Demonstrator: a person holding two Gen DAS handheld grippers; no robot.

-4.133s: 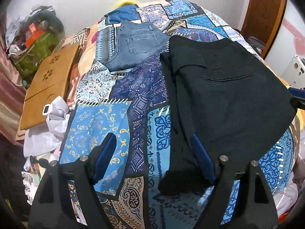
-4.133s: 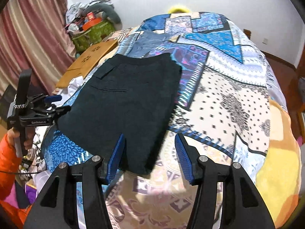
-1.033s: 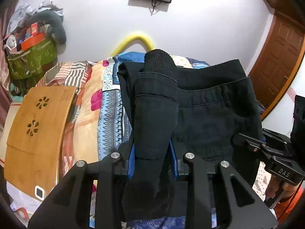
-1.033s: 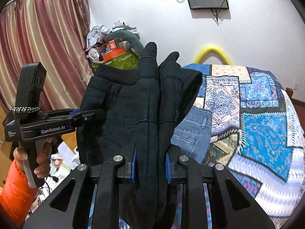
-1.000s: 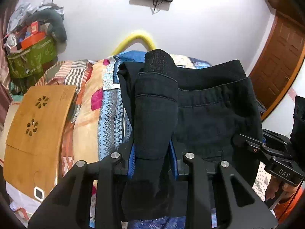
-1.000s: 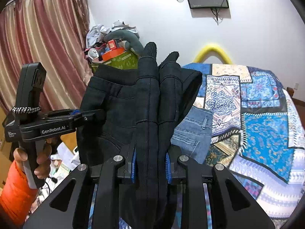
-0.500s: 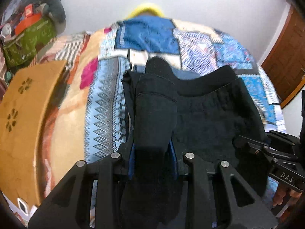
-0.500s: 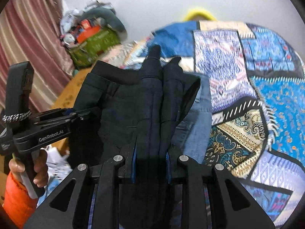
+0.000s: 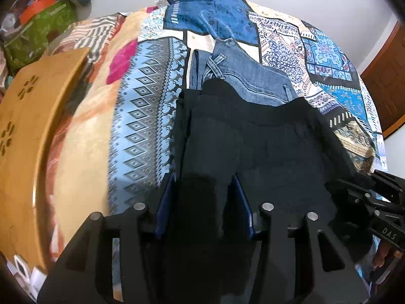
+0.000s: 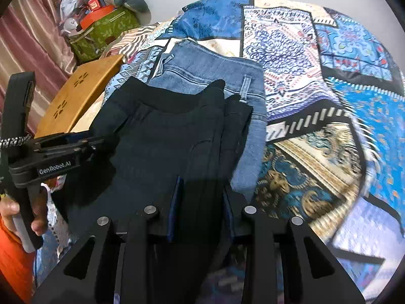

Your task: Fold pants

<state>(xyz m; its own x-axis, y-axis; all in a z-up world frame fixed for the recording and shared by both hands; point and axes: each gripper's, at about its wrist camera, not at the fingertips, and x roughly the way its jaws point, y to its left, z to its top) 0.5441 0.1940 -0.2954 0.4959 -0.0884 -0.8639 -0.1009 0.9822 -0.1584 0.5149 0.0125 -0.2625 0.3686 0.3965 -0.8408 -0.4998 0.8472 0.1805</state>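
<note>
The folded black pants lie on the patchwork bed, their far edge overlapping a folded pair of blue jeans. My left gripper straddles the pants' left edge. Its jaws are opening and the blue pads stand slightly off the cloth. In the right wrist view the black pants cover the near part of the jeans. My right gripper is at their right edge, its jaws opening, with thick cloth still filling the gap between the pads.
A wooden lap tray lies along the bed's left side, with a green bag and clutter behind it. The patterned bedspread stretches to the right. A hand in an orange sleeve holds the left gripper. A brown door is at right.
Both grippers came down with the black pants, from held up in the air to resting on the bed over the jeans. The left jaws have spread apart; the right jaws widened slightly.
</note>
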